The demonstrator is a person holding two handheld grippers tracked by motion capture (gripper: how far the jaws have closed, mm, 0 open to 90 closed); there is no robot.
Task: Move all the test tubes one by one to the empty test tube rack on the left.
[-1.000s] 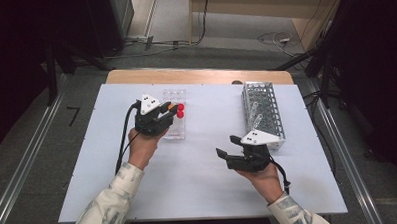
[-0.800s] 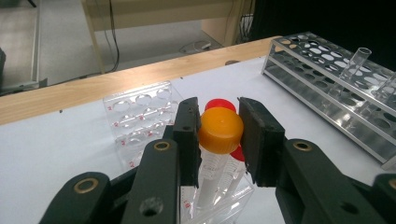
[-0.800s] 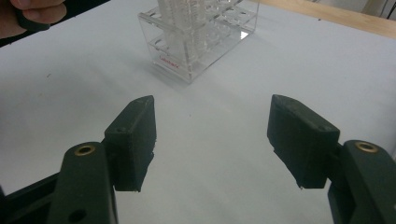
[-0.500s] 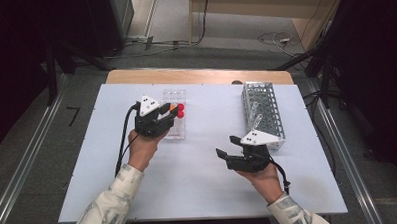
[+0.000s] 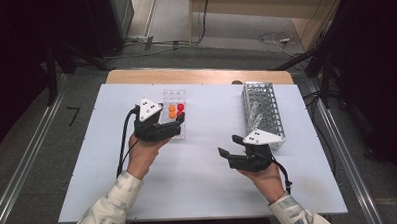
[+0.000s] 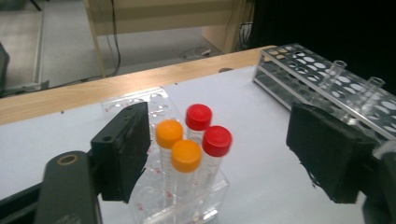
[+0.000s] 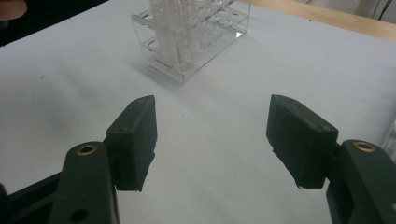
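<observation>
My left gripper (image 5: 178,126) (image 6: 219,140) is open, and its jaws have just been opening. It hovers at the near end of a clear tube rack (image 5: 175,95) (image 6: 140,100). Two orange-capped tubes (image 6: 186,156) and two red-capped tubes (image 6: 199,116) stand upright in that rack, between the spread pads. No pad presses on them. My right gripper (image 5: 229,146) (image 7: 212,107) is open and holds nothing. It sits low over the white table (image 5: 199,187), and the clear rack (image 7: 187,42) lies ahead of it.
A metal wire rack (image 5: 262,112) (image 6: 317,74) stands at the right of the table, with a couple of empty glass tubes (image 6: 335,70) in it. A wooden strip (image 5: 195,76) runs along the far table edge. Dark equipment and cables lie on the floor beyond.
My left gripper's jaws have spread apart, and the orange caps now show beside the red ones. Both hands have stayed about where they were.
</observation>
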